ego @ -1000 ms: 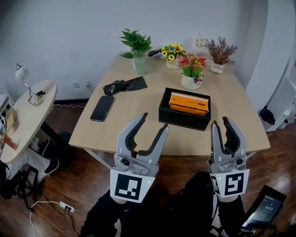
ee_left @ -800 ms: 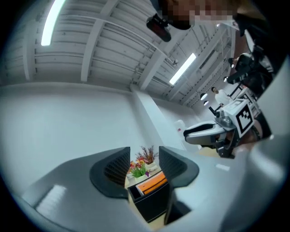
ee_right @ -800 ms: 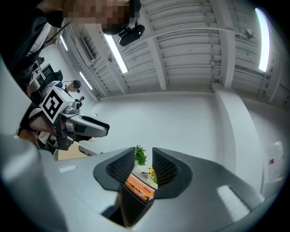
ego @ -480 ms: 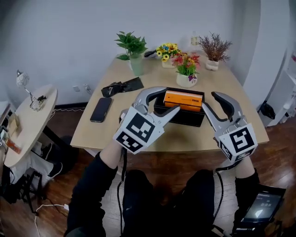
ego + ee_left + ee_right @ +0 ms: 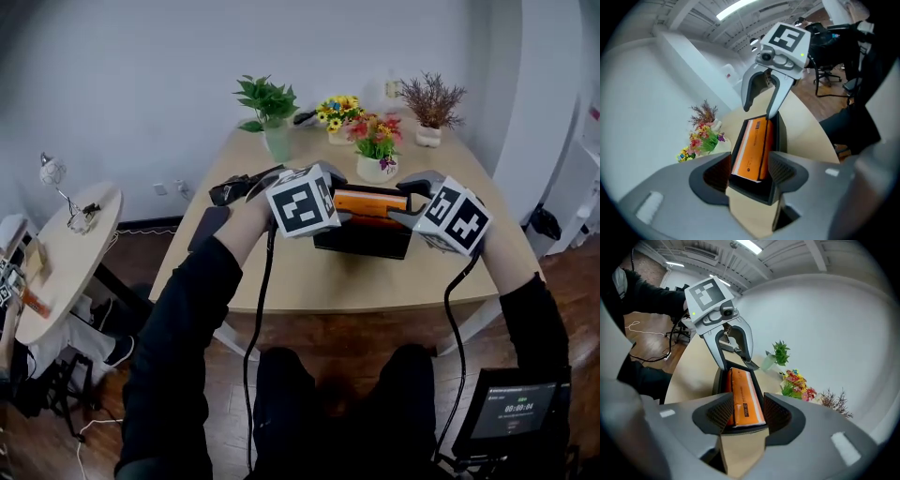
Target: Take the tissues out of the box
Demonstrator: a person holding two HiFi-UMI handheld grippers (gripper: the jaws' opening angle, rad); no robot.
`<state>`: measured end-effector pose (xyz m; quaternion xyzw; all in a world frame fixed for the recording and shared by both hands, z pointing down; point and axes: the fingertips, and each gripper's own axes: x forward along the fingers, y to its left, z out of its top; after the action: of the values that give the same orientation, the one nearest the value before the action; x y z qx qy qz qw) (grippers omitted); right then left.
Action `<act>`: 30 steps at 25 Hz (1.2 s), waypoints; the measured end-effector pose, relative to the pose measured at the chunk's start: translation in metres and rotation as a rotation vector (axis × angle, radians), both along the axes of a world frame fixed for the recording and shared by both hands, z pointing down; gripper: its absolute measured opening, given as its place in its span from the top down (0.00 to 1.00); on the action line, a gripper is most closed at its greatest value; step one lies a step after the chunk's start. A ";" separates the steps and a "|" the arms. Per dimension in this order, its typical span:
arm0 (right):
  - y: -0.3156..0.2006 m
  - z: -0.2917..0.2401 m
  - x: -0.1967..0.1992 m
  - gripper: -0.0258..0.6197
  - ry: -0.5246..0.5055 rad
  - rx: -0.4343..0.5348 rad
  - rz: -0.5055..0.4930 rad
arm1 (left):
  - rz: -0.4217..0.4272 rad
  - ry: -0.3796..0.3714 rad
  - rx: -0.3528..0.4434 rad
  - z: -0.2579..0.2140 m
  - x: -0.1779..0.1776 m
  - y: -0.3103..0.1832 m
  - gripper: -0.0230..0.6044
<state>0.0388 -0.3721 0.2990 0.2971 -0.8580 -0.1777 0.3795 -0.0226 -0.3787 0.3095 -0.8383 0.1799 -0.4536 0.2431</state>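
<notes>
Both grippers were matte grey with curved jaws. The left gripper (image 5: pixel 750 171) had dark ribbed pads (image 5: pixel 780 168), and so did the right gripper (image 5: pixel 746 413). Each carried a white marker cube (image 5: pixel 302 200) printed with black squares. We logged a small green light (image 5: pixel 802 55) on the right gripper's housing. A thin black cable (image 5: pixel 253 309) trailed from each gripper. The person wore long black sleeves (image 5: pixel 183 328) and dark trousers (image 5: pixel 309 403).

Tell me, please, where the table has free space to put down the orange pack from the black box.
The bare strip of table between the black box and the near edge is free. The back is crowded with potted plants; the phone lies at the left.
</notes>
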 end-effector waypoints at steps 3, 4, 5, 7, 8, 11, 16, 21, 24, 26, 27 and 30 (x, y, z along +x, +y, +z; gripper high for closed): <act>-0.002 0.002 -0.007 0.65 0.042 -0.024 -0.025 | 0.024 -0.055 -0.011 0.005 0.007 -0.003 0.59; -0.002 0.004 -0.010 0.65 0.065 -0.038 -0.036 | 0.030 -0.072 -0.017 0.006 0.009 -0.004 0.59; -0.001 0.008 -0.012 0.65 0.094 -0.054 -0.046 | 0.037 -0.093 -0.027 0.007 0.011 -0.004 0.59; -0.001 0.014 -0.013 0.65 0.159 -0.086 -0.054 | 0.051 -0.141 -0.047 0.008 0.014 -0.006 0.59; 0.000 0.017 -0.013 0.66 0.188 -0.101 -0.052 | 0.059 -0.163 -0.048 0.007 0.016 -0.007 0.59; 0.000 0.020 -0.012 0.66 0.230 -0.143 -0.040 | 0.074 -0.223 -0.085 0.009 0.020 -0.007 0.59; -0.007 0.035 -0.015 0.65 0.246 -0.241 -0.042 | 0.067 -0.307 -0.219 0.035 0.015 -0.012 0.60; -0.008 0.045 -0.012 0.66 0.291 -0.245 -0.036 | 0.077 -0.312 -0.229 0.043 0.018 -0.010 0.61; 0.003 0.041 -0.010 0.67 0.290 -0.230 -0.044 | 0.082 -0.296 -0.211 0.038 0.021 0.001 0.63; -0.001 0.043 -0.011 0.68 0.279 -0.213 -0.051 | 0.078 -0.281 -0.201 0.040 0.020 -0.003 0.64; -0.001 0.044 -0.012 0.69 0.273 -0.202 -0.056 | 0.078 -0.272 -0.195 0.041 0.019 -0.003 0.64; 0.005 0.044 -0.010 0.71 0.263 -0.166 -0.072 | 0.072 -0.254 -0.178 0.041 0.020 0.002 0.67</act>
<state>0.0284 -0.3675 0.3430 0.2077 -0.8228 -0.1570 0.5052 -0.0027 -0.3768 0.3502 -0.7984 0.0766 -0.5611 0.2048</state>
